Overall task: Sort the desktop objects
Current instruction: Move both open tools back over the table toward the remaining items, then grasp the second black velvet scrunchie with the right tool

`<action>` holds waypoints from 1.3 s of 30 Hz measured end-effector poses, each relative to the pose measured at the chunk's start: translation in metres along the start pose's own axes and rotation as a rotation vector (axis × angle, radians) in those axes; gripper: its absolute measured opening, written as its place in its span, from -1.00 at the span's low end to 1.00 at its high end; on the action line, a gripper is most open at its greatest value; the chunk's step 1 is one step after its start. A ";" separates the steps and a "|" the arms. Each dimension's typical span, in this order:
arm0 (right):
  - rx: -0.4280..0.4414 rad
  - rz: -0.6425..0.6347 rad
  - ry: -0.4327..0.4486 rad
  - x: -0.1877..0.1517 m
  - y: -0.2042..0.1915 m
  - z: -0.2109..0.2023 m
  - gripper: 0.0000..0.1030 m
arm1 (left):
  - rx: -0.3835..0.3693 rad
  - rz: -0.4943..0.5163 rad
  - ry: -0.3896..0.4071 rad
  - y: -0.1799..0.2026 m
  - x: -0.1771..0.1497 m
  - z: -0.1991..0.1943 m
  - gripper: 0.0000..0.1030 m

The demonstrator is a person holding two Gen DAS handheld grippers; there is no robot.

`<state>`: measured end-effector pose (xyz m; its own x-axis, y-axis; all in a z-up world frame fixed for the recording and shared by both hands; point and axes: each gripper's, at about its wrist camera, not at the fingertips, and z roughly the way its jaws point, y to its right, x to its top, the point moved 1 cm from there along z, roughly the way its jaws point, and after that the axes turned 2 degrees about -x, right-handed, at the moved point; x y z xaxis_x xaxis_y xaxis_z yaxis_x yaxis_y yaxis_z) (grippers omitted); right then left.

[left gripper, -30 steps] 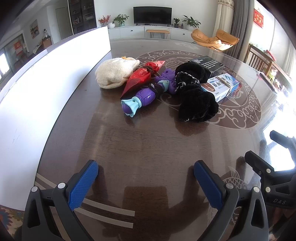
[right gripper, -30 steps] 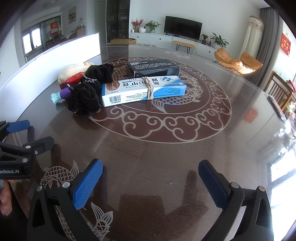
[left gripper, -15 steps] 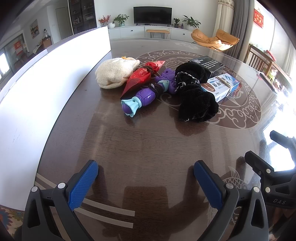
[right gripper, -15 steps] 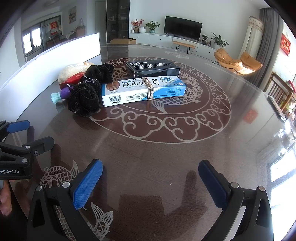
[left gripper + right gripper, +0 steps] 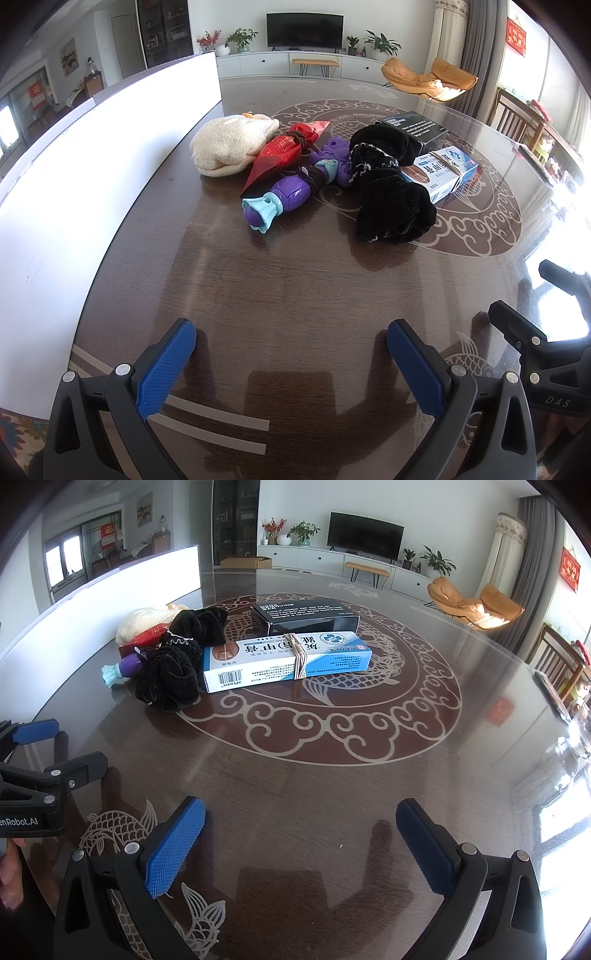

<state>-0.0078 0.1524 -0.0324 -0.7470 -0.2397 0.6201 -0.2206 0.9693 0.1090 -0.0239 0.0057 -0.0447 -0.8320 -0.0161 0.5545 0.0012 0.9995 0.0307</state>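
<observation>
A cluster of objects lies on the dark round table: a cream knitted pouch [image 5: 229,146], a red packet [image 5: 282,157], a purple and teal toy [image 5: 280,197], a black velvet cloth [image 5: 391,192], a blue-and-white box bound with a rubber band [image 5: 286,659] and a black box [image 5: 304,614]. My left gripper [image 5: 291,363] is open and empty, low over the near table edge, well short of the toy. My right gripper [image 5: 301,843] is open and empty, near the front edge, well short of the blue-and-white box. Each gripper shows at the edge of the other's view.
A white panel [image 5: 92,166] stands along the table's left side. The table surface [image 5: 332,775] is glossy with a white dragon-and-cloud pattern. Wooden chairs [image 5: 557,664] stand at the far right.
</observation>
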 end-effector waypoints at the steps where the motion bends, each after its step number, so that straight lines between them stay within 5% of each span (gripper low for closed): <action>1: 0.000 0.000 0.000 0.000 0.000 0.000 1.00 | 0.000 0.000 0.000 0.000 0.000 0.000 1.00; 24: 0.020 0.008 -0.008 0.002 0.004 -0.001 0.99 | 0.063 -0.101 -0.009 -0.023 -0.003 -0.001 1.00; 30: 0.120 0.080 0.074 0.055 0.008 -0.010 0.99 | 0.071 -0.110 -0.002 -0.024 -0.001 0.000 1.00; 33: 0.207 0.000 0.091 0.091 -0.017 -0.007 0.96 | 0.070 -0.110 -0.004 -0.025 0.000 0.001 1.00; 37: 0.232 -0.207 0.038 0.116 -0.069 0.018 0.53 | 0.073 -0.116 -0.008 -0.026 -0.001 0.000 1.00; 39: 0.228 -0.256 -0.008 0.120 -0.085 0.034 0.49 | 0.074 -0.117 -0.010 -0.027 0.000 0.001 1.00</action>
<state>-0.0996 0.0396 0.0062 -0.6537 -0.4752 0.5890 -0.5357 0.8403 0.0834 -0.0244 -0.0212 -0.0467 -0.8295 -0.1329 0.5424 -0.1368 0.9900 0.0333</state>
